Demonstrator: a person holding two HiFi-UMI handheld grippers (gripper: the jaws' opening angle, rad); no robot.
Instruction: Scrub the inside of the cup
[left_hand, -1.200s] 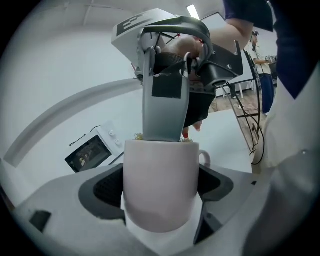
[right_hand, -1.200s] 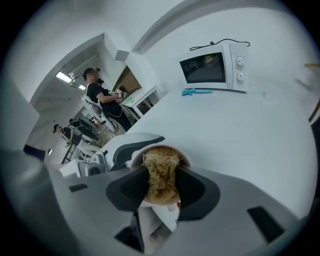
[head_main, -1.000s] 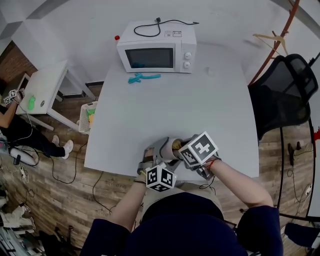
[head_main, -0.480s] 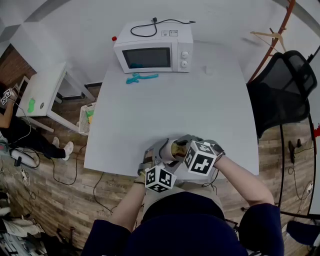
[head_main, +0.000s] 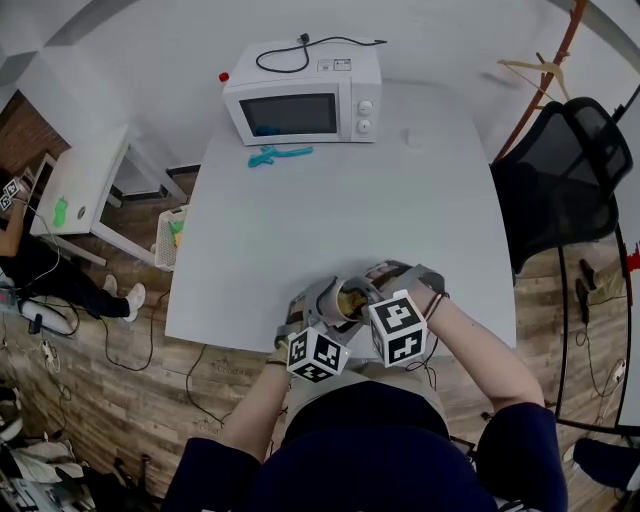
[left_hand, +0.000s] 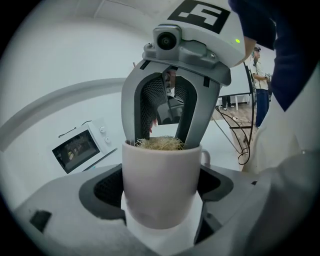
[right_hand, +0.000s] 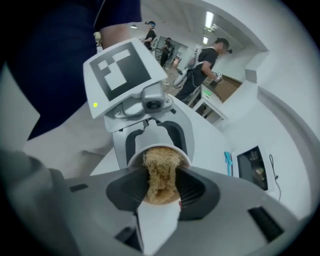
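A white cup (left_hand: 161, 182) with a handle on its right is clamped between the jaws of my left gripper (left_hand: 161, 186), which is shut on it. A straw-coloured scrubber (right_hand: 160, 175) is pinched in my right gripper (right_hand: 161, 188) and pushed down into the cup's mouth (right_hand: 172, 149). In the left gripper view the scrubber (left_hand: 160, 144) shows just above the rim, with the right gripper's fingers (left_hand: 194, 120) dipping in from above. In the head view the cup (head_main: 326, 298) hangs over the table's near edge, between the left gripper (head_main: 318, 318) and the right gripper (head_main: 362, 300).
A white microwave (head_main: 300, 105) stands at the far end of the grey table (head_main: 330, 210), with a teal tool (head_main: 275, 154) in front of it. A black chair (head_main: 570, 190) is at the right, and a side table (head_main: 85, 185) and a basket (head_main: 172, 235) are at the left. People stand in the background (right_hand: 202, 70).
My right gripper has swung toward me and turned, its marker cube dropping lower beside the left one, with the scrubber still in the cup. The left gripper and cup barely moved.
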